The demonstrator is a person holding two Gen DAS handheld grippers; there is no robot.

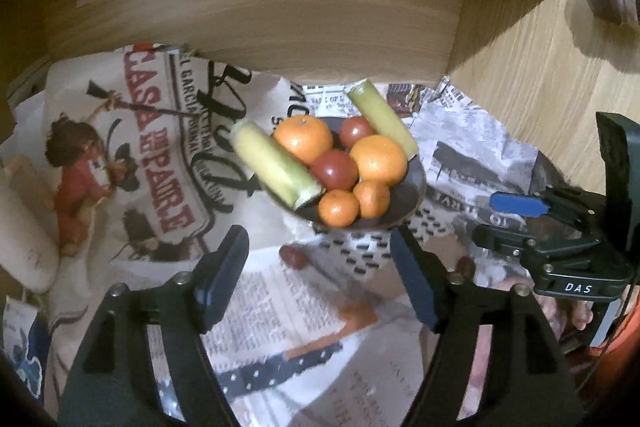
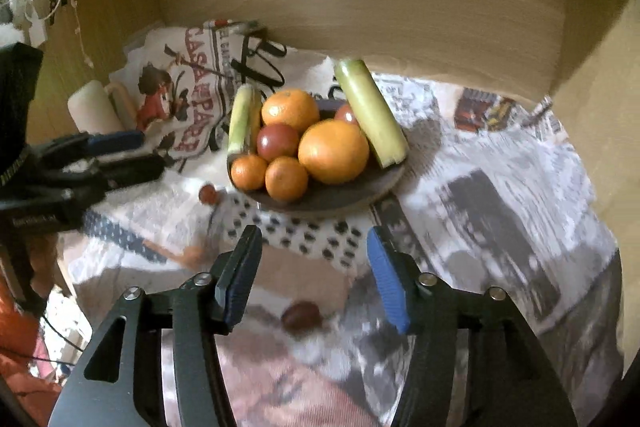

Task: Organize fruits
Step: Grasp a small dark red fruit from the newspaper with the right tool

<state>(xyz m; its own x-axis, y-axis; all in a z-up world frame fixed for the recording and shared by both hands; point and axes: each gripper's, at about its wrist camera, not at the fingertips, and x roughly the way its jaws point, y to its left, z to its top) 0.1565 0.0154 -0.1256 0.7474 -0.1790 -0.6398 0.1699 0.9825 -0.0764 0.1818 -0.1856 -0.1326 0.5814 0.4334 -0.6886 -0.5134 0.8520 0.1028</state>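
A dark plate [image 1: 414,187] [image 2: 344,197] holds several oranges, two red fruits and two green-yellow cane pieces. It stands on newspaper under a wooden shelf. My left gripper [image 1: 320,267] is open and empty, just short of the plate. A small red fruit [image 1: 294,256] lies loose on the paper between its fingers; it also shows in the right wrist view [image 2: 208,193]. My right gripper [image 2: 314,275] is open and empty, in front of the plate. Another red fruit [image 2: 301,315] lies on the paper between its fingers.
Printed newspaper [image 1: 132,155] covers the surface. A white roll [image 2: 94,107] lies at the far left. The wooden back wall [image 2: 400,7] with coloured paper notes closes the space behind the plate. The right gripper's body [image 1: 560,247] stands at the right in the left wrist view.
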